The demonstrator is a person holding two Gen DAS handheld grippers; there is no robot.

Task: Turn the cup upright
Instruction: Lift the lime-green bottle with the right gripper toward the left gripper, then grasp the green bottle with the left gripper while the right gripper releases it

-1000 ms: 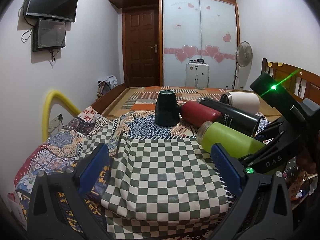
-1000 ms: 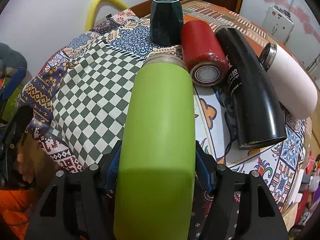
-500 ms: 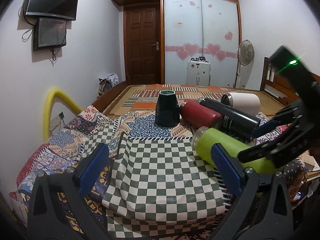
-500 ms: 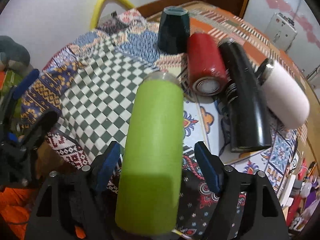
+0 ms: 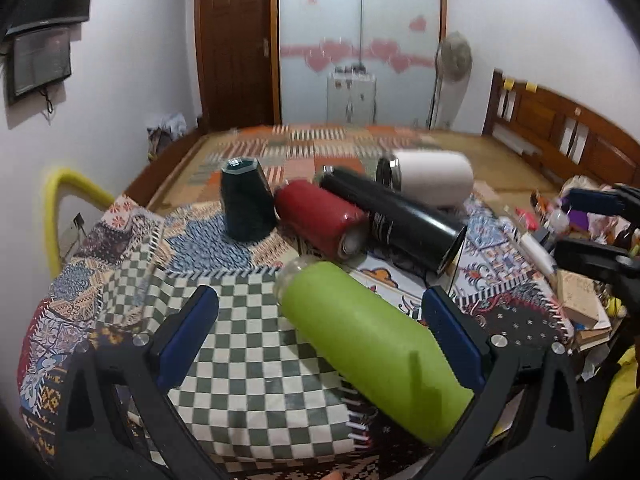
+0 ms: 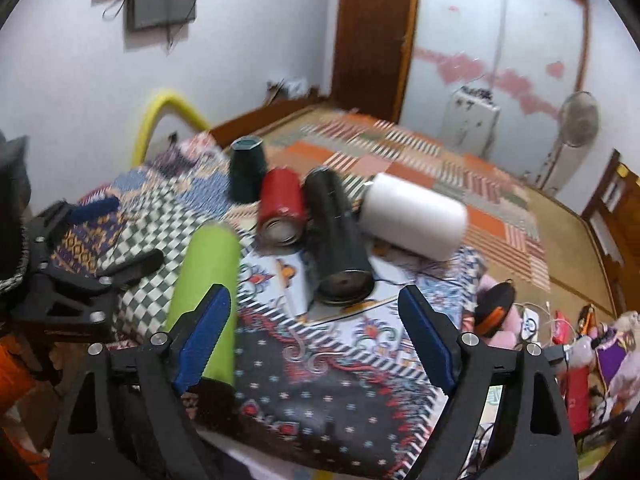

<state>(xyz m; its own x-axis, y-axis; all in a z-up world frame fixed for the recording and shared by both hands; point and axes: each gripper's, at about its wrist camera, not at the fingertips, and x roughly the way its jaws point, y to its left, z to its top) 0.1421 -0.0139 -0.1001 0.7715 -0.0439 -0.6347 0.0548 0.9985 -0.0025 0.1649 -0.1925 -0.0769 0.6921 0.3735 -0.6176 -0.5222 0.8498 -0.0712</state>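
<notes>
A lime green cup (image 5: 372, 344) lies on its side on the patterned cloth, its mouth toward the far side; it also shows in the right wrist view (image 6: 206, 284). My left gripper (image 5: 320, 340) is open, its jaws on either side of the green cup without touching it. My right gripper (image 6: 316, 336) is open and empty, pulled back to the right of the green cup. A dark green cup (image 5: 246, 204) stands upside down behind. A red cup (image 5: 320, 216), a black cup (image 5: 392, 218) and a white cup (image 5: 432, 178) lie on their sides.
The cups lie on a table covered with a checkered cloth (image 5: 248, 360) and patterned cloths. A yellow tube (image 5: 56, 208) arches at the left. Clutter with an orange-black object (image 6: 496, 312) lies at the right. A bed, door and wardrobe lie beyond.
My right gripper has opened, let go of the green cup and drawn back to the right. The green cup now lies on the cloth. My left gripper has moved right, over the cup.
</notes>
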